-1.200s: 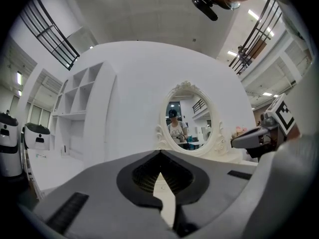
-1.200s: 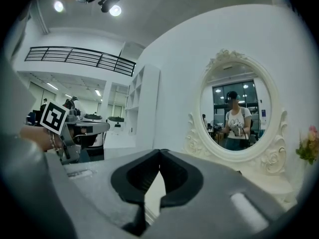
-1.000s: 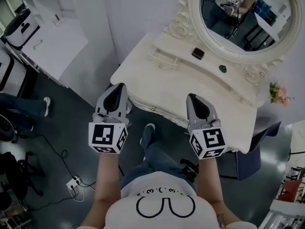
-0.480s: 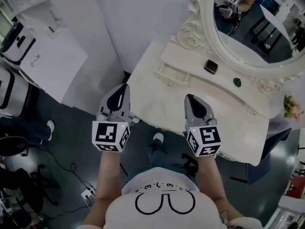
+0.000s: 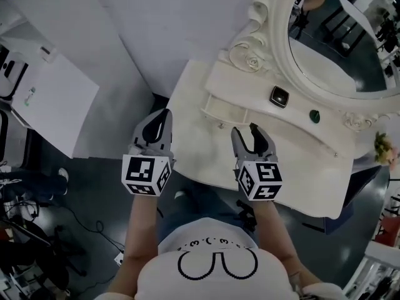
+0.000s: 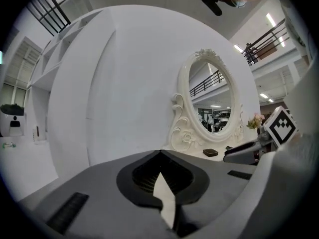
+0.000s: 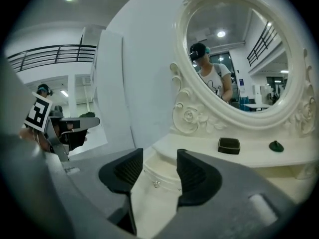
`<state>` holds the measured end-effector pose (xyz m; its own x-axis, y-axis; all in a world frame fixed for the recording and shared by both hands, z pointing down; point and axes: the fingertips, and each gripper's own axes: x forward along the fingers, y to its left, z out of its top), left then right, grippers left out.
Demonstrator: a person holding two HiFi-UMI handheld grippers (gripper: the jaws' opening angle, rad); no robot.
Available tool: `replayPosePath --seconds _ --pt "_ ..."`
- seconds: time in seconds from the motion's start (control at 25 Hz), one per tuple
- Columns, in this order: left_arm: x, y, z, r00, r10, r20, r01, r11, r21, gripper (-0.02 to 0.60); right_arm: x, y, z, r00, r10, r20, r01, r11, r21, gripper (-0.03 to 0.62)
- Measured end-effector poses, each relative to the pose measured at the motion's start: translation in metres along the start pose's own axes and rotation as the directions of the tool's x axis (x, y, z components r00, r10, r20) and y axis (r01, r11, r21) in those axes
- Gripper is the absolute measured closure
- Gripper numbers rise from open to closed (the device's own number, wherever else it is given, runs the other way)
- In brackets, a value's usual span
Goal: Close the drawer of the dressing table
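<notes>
the drawer (image 5: 226,109) stood pulled out of the low upper tier of the dressing table (image 5: 206,161), at the tier's left end in the head view, below the carved frame of the mirror (image 5: 331,49). in the right gripper view its front and small knob showed beyond the jaws, untouched. the right gripper (image 5: 245,130) hung over the table top just short of the drawer, jaws opening with nothing gripped, judged to be lining up to push the front in. the left gripper (image 5: 161,119) hovered at the table's left edge, jaws clenched on nothing, apparently idle. a small black box (image 5: 279,95) and a dark green piece (image 5: 314,115) sat further along the tier, with flowers (image 5: 382,147) beyond. none blocked the drawer's path.
</notes>
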<state>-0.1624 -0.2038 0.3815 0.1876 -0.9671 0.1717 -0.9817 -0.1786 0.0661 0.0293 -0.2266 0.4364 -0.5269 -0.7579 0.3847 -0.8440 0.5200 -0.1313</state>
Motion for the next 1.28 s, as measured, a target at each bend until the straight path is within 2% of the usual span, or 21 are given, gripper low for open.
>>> replayPosePath --seconds 0.32,0.52,0.68,0.96,1.04,1.08,1.28 --pt "0.043 0.006 -0.028 0.991 -0.106 -0.076 0.105 0.994 -0.016 0.584 0.030 -0.003 -0.042 0.987 -0.109 -0.121 0.114 0.993 0.041 0.398" --pt "0.063 0.007 -0.041 0.974 -0.187 -0.125 0.186 0.982 -0.022 0.584 0.046 0.009 -0.068 0.968 -0.131 -0.212 0.154 0.984 0.094 0.441" --pt "0.071 0.015 -0.058 0.956 -0.238 -0.170 0.237 0.971 -0.026 0.584 0.063 0.016 -0.095 0.945 -0.155 -0.286 0.199 0.971 0.131 0.450" --pt "0.080 0.039 -0.074 0.946 -0.252 -0.202 0.250 0.968 -0.037 0.584 0.091 0.009 -0.122 0.917 -0.196 -0.348 0.272 0.944 0.185 0.450" --pt "0.082 0.045 -0.076 0.948 -0.246 -0.202 0.243 0.969 -0.041 0.584 0.095 0.007 -0.124 0.911 -0.211 -0.353 0.290 0.939 0.187 0.458" --pt "0.082 0.047 -0.076 0.949 -0.243 -0.202 0.239 0.970 -0.045 0.584 0.096 0.006 -0.124 0.909 -0.216 -0.356 0.295 0.938 0.183 0.488" --pt "0.083 0.055 -0.076 0.951 -0.240 -0.196 0.233 0.971 -0.060 0.584 0.094 0.007 -0.124 0.897 -0.224 -0.380 0.302 0.940 0.157 0.491"
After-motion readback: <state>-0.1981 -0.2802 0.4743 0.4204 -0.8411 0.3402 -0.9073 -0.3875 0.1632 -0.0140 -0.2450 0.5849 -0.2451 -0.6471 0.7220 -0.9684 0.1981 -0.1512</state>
